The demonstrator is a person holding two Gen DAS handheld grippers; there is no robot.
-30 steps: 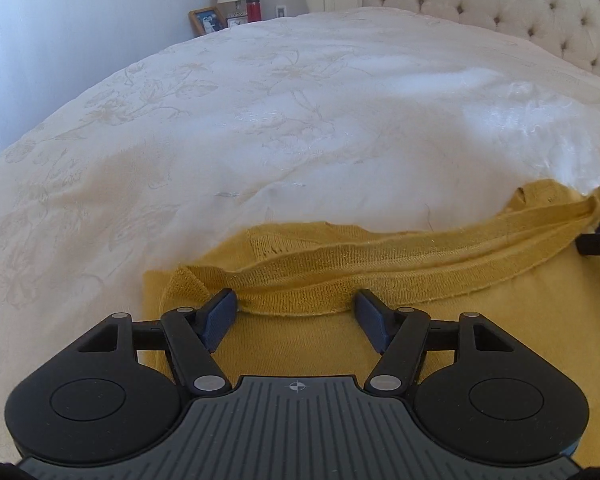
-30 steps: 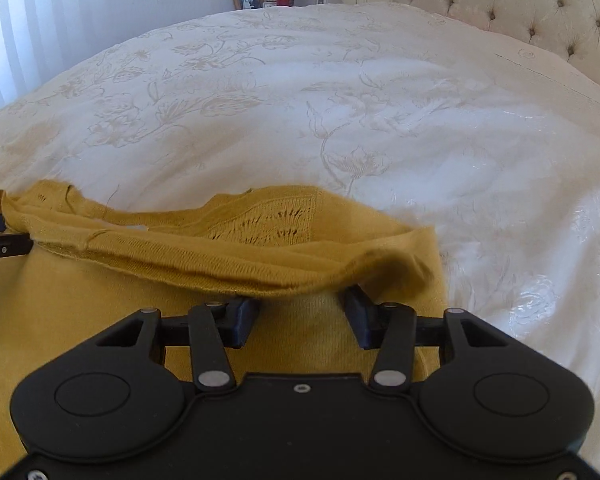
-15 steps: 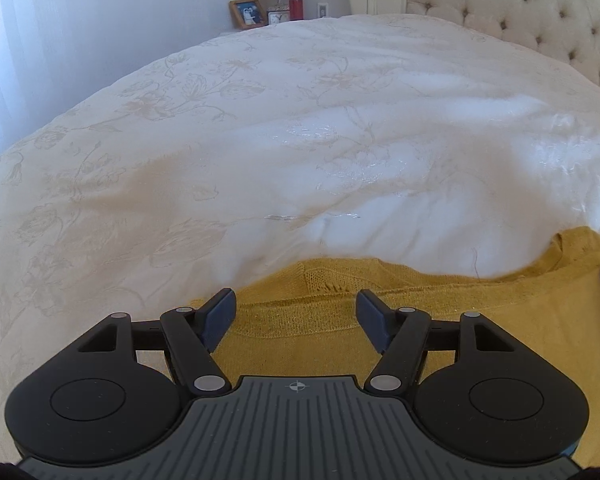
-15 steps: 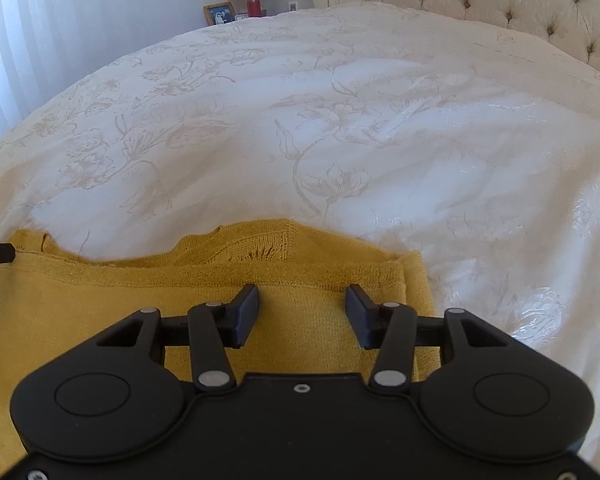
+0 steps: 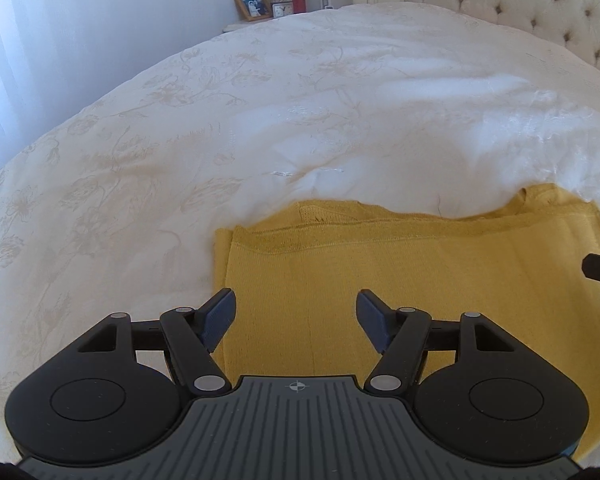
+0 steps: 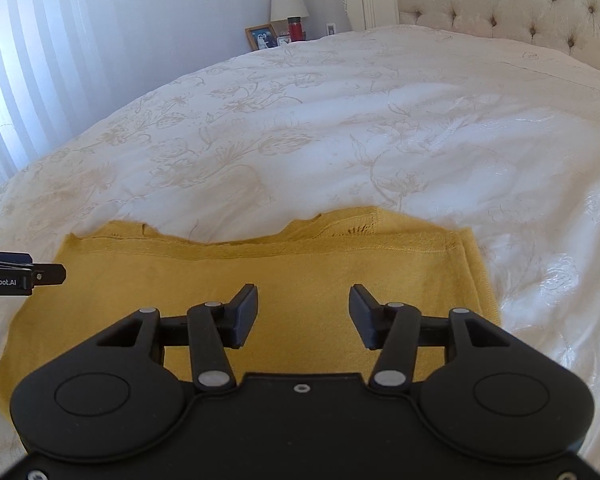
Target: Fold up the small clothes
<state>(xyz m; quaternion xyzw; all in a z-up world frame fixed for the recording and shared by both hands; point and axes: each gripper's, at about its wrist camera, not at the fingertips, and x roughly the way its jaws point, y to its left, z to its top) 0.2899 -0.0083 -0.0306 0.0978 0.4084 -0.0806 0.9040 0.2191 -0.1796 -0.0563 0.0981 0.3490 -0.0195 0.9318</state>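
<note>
Lying folded on the white bedspread (image 5: 260, 120), the yellow garment (image 5: 420, 272) is resting free; left gripper (image 5: 296, 312) and right gripper (image 6: 303, 308) are hovering above it, jaws apart, the right's just widening, nothing between them.

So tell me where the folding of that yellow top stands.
Done: the mustard-yellow knit garment lies flat on the white floral bedspread, one fold made, its folded-over edge lined up along the far side. In hand: nothing; the left gripper and right gripper both hover above it, jaws apart and empty, the right's having just opened further. Left: probably another fold to make it smaller.
</note>
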